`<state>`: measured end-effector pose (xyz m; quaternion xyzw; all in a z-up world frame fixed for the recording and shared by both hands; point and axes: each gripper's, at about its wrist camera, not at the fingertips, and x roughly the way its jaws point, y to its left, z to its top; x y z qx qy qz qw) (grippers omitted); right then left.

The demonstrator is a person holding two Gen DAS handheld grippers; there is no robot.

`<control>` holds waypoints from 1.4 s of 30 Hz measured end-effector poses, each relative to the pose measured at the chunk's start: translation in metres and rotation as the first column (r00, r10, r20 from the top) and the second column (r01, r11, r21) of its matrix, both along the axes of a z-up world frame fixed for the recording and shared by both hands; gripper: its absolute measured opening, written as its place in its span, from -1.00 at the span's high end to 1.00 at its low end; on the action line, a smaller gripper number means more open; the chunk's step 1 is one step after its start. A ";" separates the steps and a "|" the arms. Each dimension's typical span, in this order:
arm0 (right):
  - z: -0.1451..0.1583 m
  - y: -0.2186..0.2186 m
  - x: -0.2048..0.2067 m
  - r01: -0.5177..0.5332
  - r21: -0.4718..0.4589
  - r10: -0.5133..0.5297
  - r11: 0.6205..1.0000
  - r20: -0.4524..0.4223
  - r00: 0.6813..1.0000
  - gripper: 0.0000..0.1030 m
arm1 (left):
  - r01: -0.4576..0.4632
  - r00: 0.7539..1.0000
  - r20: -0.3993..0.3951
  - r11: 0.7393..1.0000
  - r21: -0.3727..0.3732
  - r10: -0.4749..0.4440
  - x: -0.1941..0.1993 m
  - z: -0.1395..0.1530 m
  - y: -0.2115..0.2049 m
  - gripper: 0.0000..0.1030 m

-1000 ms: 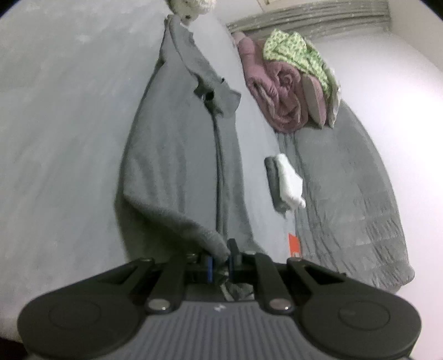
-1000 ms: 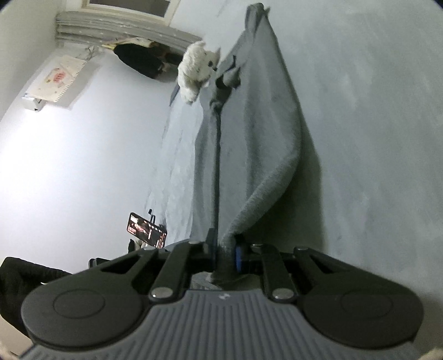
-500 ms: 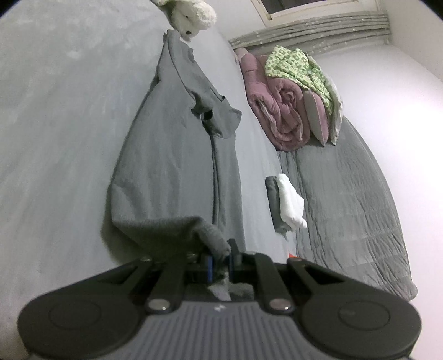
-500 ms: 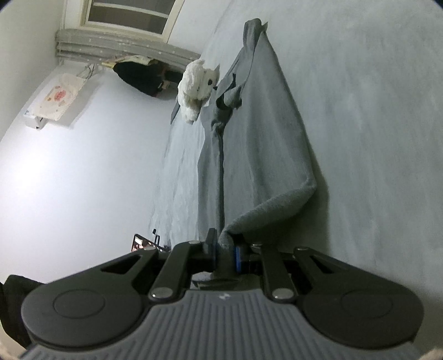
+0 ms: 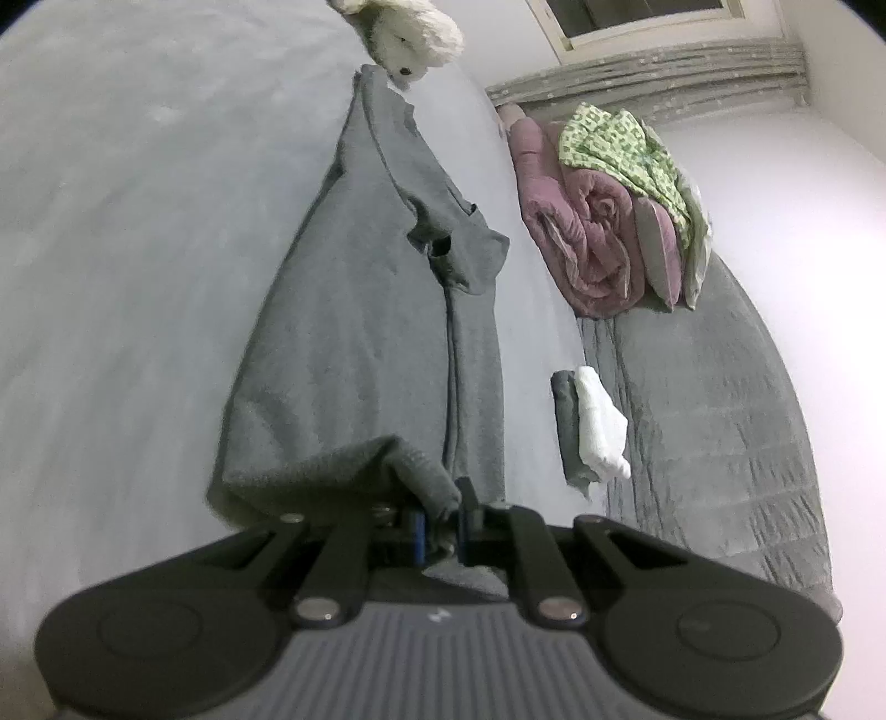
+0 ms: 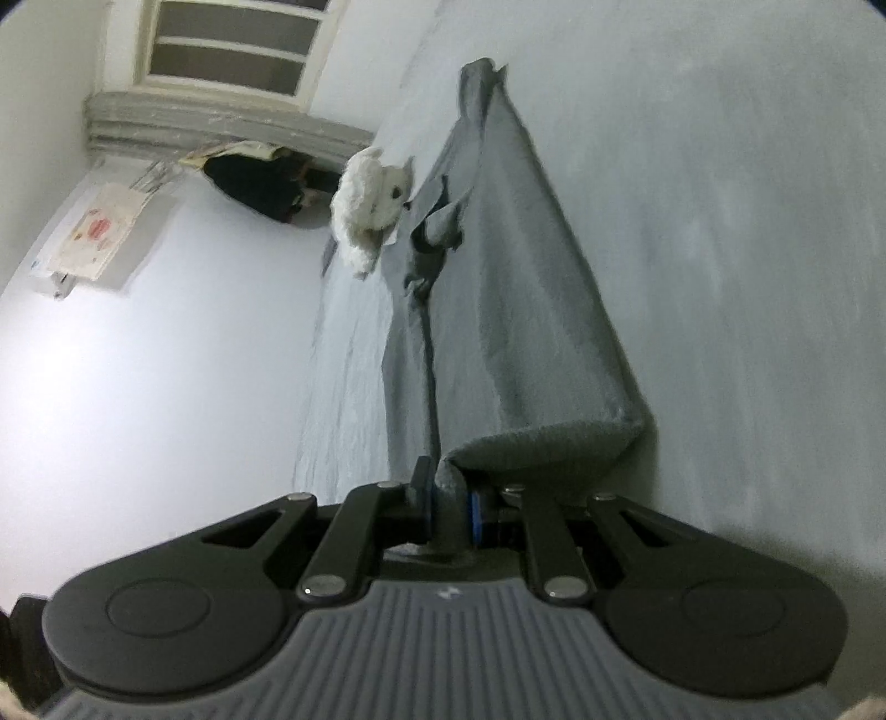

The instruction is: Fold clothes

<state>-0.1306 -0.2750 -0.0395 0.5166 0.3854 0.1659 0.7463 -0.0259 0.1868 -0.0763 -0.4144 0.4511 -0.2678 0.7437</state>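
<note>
Fabric pinched in both tools. Left gripper (image 5: 440, 512) closed on the near hem corner of the grey garment (image 5: 365, 332), cloth bunched between its blue-edged fingers and lifted off the bed (image 5: 111, 249). The garment lies long and narrow along the bed, far end touching the white plush toy (image 5: 412, 36); it appears already folded lengthwise, a sleeve flap turned over near the middle. Right of it, well apart: small folded grey and white pieces (image 5: 590, 426), and a rolled pink blanket (image 5: 587, 243) with green-patterned cloth on top.

Right gripper (image 6: 448, 504) likewise clamped on the other hem corner, the hem edge curling between the two tools.

Step in hand, judged: carrying the hem toward the collar end for a crosswise fold. To do it well, keep both corners level and equally far forward, hold the hem taut between them so it does not sag, keep the lift low, and lay it down square on the side edges.

Hard to make out: how much cloth sits inside each pinch, hidden behind the fingers; the collar end, small and partly behind the toy; neither tool appears in the other's view; the bed edges are motion-blurred.
</note>
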 end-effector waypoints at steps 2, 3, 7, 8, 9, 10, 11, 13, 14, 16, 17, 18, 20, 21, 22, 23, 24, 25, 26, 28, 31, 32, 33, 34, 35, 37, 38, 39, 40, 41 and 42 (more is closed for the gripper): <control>0.004 -0.003 0.007 0.007 -0.014 -0.007 1.000 -0.027 1.000 0.68 | 0.005 1.000 -0.002 1.000 0.011 -0.005 0.006 0.003 -0.001 0.81; 0.005 -0.004 0.011 0.009 -0.017 -0.010 1.000 -0.033 0.999 0.68 | 0.004 1.000 -0.009 1.000 0.014 -0.004 0.010 0.003 -0.002 0.81; 0.006 -0.009 0.031 0.017 -0.019 -0.018 1.000 -0.056 0.998 0.69 | -0.006 0.999 -0.050 1.000 0.014 0.006 0.032 0.000 -0.002 0.81; 0.005 -0.010 0.037 0.018 -0.018 -0.019 1.000 -0.064 0.998 0.69 | -0.009 0.998 -0.060 1.000 0.010 0.009 0.037 -0.001 -0.002 0.81; 0.003 -0.010 0.043 0.016 -0.018 -0.017 1.000 -0.073 0.997 0.69 | -0.017 0.998 -0.065 1.000 0.008 0.018 0.041 -0.004 -0.001 0.81; 0.000 -0.011 0.050 0.014 -0.018 -0.015 1.000 -0.083 0.996 0.69 | -0.026 0.997 -0.070 1.000 0.006 0.026 0.044 -0.007 0.000 0.81; -0.003 -0.013 0.056 0.011 -0.015 -0.013 1.000 -0.093 0.996 0.68 | -0.035 0.997 -0.076 0.999 0.004 0.035 0.048 -0.010 0.000 0.81; -0.009 -0.018 0.066 0.008 -0.011 -0.009 1.000 -0.113 0.994 0.68 | -0.052 0.995 -0.086 0.999 0.001 0.052 0.056 -0.016 0.002 0.81; -0.013 -0.020 0.070 0.009 -0.003 -0.010 1.000 -0.120 0.993 0.68 | -0.061 0.994 -0.092 0.998 -0.001 0.061 0.060 -0.019 0.003 0.81; -0.023 -0.025 0.079 0.014 0.016 -0.012 1.000 -0.132 0.991 0.61 | -0.079 0.992 -0.102 0.997 -0.005 0.078 0.068 -0.025 0.005 0.81; -0.028 -0.028 0.082 0.021 0.030 -0.017 0.999 -0.135 0.991 0.61 | -0.088 0.990 -0.108 0.996 -0.006 0.086 0.072 -0.028 0.006 0.81; -0.032 -0.030 0.085 0.032 0.049 -0.025 0.998 -0.134 0.991 0.61 | -0.096 0.989 -0.113 0.995 -0.008 0.095 0.076 -0.031 0.006 0.81; -0.038 -0.035 0.088 0.051 0.106 -0.037 0.993 -0.134 0.990 0.59 | -0.113 0.987 -0.119 0.993 -0.022 0.110 0.082 -0.035 0.009 0.76; -0.039 -0.037 0.089 0.057 0.129 -0.040 0.990 -0.129 0.991 0.57 | -0.118 0.987 -0.115 0.993 -0.027 0.115 0.083 -0.034 0.010 0.74; -0.039 -0.039 0.090 0.059 0.143 -0.042 0.988 -0.116 0.992 0.53 | -0.128 0.987 -0.102 0.991 -0.031 0.124 0.083 -0.032 0.012 0.68; -0.036 -0.041 0.089 0.061 0.153 -0.046 0.986 -0.098 0.994 0.41 | -0.138 0.987 -0.088 0.990 -0.035 0.134 0.083 -0.029 0.013 0.59; -0.034 -0.042 0.089 0.063 0.163 -0.051 0.985 -0.079 0.996 0.32 | -0.147 0.987 -0.074 0.988 -0.039 0.144 0.083 -0.027 0.014 0.53; -0.031 -0.043 0.088 0.066 0.176 -0.056 0.982 -0.060 0.997 0.19 | -0.158 0.986 -0.058 0.986 -0.050 0.155 0.082 -0.024 0.016 0.42; -0.029 -0.044 0.087 0.070 0.185 -0.063 0.980 -0.042 0.997 0.18 | -0.168 0.985 -0.041 0.984 -0.060 0.166 0.081 -0.021 0.017 0.33; -0.024 -0.044 0.086 0.077 0.180 -0.074 0.981 -0.021 0.997 0.18 | -0.184 0.983 -0.017 0.980 -0.071 0.183 0.080 -0.015 0.019 0.28; -0.021 -0.045 0.083 0.090 0.156 -0.089 0.984 -0.014 0.996 0.18 | -0.195 0.981 -0.001 0.980 -0.038 0.195 0.078 -0.009 0.018 0.27; -0.020 -0.046 0.082 0.094 0.142 -0.093 0.985 -0.015 0.996 0.18 | -0.195 0.981 0.009 0.981 -0.012 0.195 0.076 -0.007 0.017 0.27; -0.019 -0.046 0.081 0.095 0.126 -0.094 0.987 -0.016 0.995 0.18 | -0.196 0.980 0.020 0.981 0.014 0.196 0.075 -0.004 0.017 0.27; -0.018 -0.045 0.081 0.095 0.108 -0.094 0.990 -0.013 0.996 0.18 | -0.200 0.980 0.030 0.979 0.035 0.199 0.073 -0.002 0.018 0.27; -0.017 -0.042 0.081 0.093 0.089 -0.093 0.992 -0.010 0.996 0.18 | -0.204 0.978 0.040 0.977 0.055 0.202 0.071 0.001 0.018 0.27; -0.014 -0.039 0.080 0.089 0.048 -0.089 0.995 -0.001 0.996 0.18 | -0.210 0.977 0.057 0.975 0.074 0.206 0.068 0.003 0.022 0.27; -0.013 -0.037 0.080 0.087 0.031 -0.087 0.996 0.005 0.996 0.18 | -0.215 0.976 0.059 0.973 0.081 0.211 0.067 0.004 0.024 0.27; -0.013 -0.036 0.080 0.087 0.019 -0.087 0.996 0.009 0.996 0.18 | -0.220 0.975 0.061 0.971 0.089 0.215 0.065 0.004 0.026 0.27; -0.013 -0.033 0.080 0.089 0.008 -0.089 0.996 0.012 0.996 0.18 | -0.226 0.974 0.057 0.970 0.092 0.221 0.064 0.003 0.028 0.27; -0.012 -0.032 0.080 0.092 -0.005 -0.092 0.996 0.015 0.996 0.18 | -0.231 0.973 0.053 0.968 0.096 0.226 0.064 0.002 0.030 0.27; -0.012 -0.032 0.079 0.096 -0.019 -0.095 0.995 0.018 0.995 0.18 | -0.236 0.971 0.049 0.967 0.099 0.232 0.063 0.002 0.031 0.27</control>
